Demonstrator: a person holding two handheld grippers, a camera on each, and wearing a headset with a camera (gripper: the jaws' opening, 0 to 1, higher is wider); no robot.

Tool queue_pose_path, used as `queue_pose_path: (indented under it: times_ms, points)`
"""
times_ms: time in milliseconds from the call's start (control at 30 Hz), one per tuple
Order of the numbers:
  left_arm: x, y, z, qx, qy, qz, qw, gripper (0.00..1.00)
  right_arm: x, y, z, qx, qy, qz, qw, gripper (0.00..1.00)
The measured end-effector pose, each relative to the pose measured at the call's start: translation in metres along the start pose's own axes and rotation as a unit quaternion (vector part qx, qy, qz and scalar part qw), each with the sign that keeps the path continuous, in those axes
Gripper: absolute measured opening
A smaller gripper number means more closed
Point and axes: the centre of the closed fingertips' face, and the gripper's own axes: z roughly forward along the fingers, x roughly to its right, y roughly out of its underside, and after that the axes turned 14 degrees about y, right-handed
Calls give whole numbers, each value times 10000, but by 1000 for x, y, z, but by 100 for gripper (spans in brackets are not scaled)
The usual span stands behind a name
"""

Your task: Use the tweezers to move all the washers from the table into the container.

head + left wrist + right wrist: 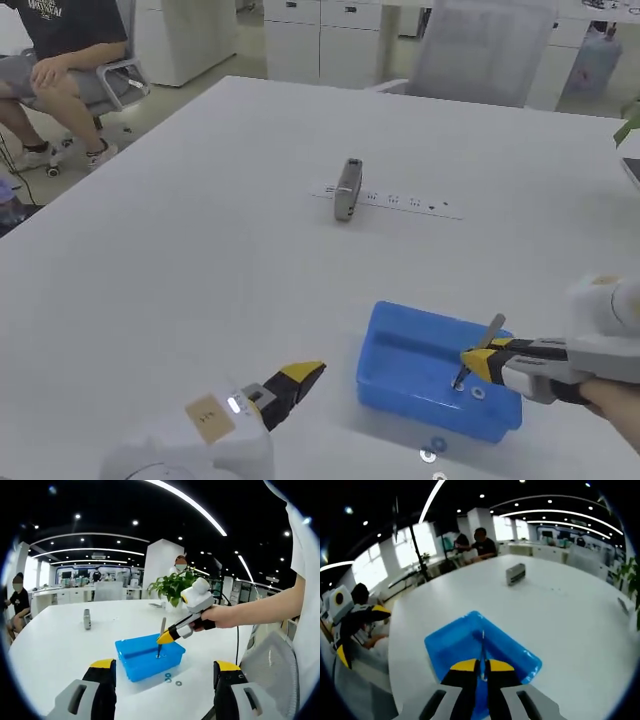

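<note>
Three washers (428, 456) lie on the bench (200, 250), just near of the blue container (400, 370); one seems already inside. Our right claw (475, 362) pinches the tweezers (494, 330), tips in the container; our left claw (308, 373) gapes wide, empty.

R gripper (481, 667) fingers (464, 666) pinch tweezers (482, 647), tips pointing down into blue container (449, 646).

White table (200, 250), grey office chair (470, 50), ceiling light strips (190, 502)
</note>
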Motion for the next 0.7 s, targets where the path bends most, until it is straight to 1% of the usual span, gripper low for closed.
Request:
queue_pose_path:
  times_ms: [100, 233, 300, 400, 467, 567, 667, 700]
  points:
    - [0, 0, 0, -15, 7, 7, 10000, 81, 0, 0, 0, 11, 4, -68, 10000, 3]
    - [0, 1, 1, -45, 7, 15, 10000, 81, -6, -1, -1, 38, -39, -245, 9997, 3]
    - [0, 1, 0, -46, 1, 25, 10000, 81, -5, 0, -1, 32, -34, -319, 9995, 4]
    - [0, 1, 0, -32, -1, 24, 10000, 81, -4, -4, -2, 122, -111, -222, 9996, 4]
    - [-1, 1, 0, -41, -10, 23, 10000, 81, -2, -7, -4, 175, -67, -268, 9995, 4]
    - [-1, 1, 0, -31, -25, 36, 10000, 80, -3, -14, -12, 295, -90, -212, 9993, 4]
    - [-1, 0, 0, -21, -27, 24, 10000, 80, -8, -21, -21, 410, -102, -152, 9990, 4]
    - [-1, 0, 0, -19, -32, 31, 10000, 80, -7, -23, -24, 471, -114, -121, 9988, 4]
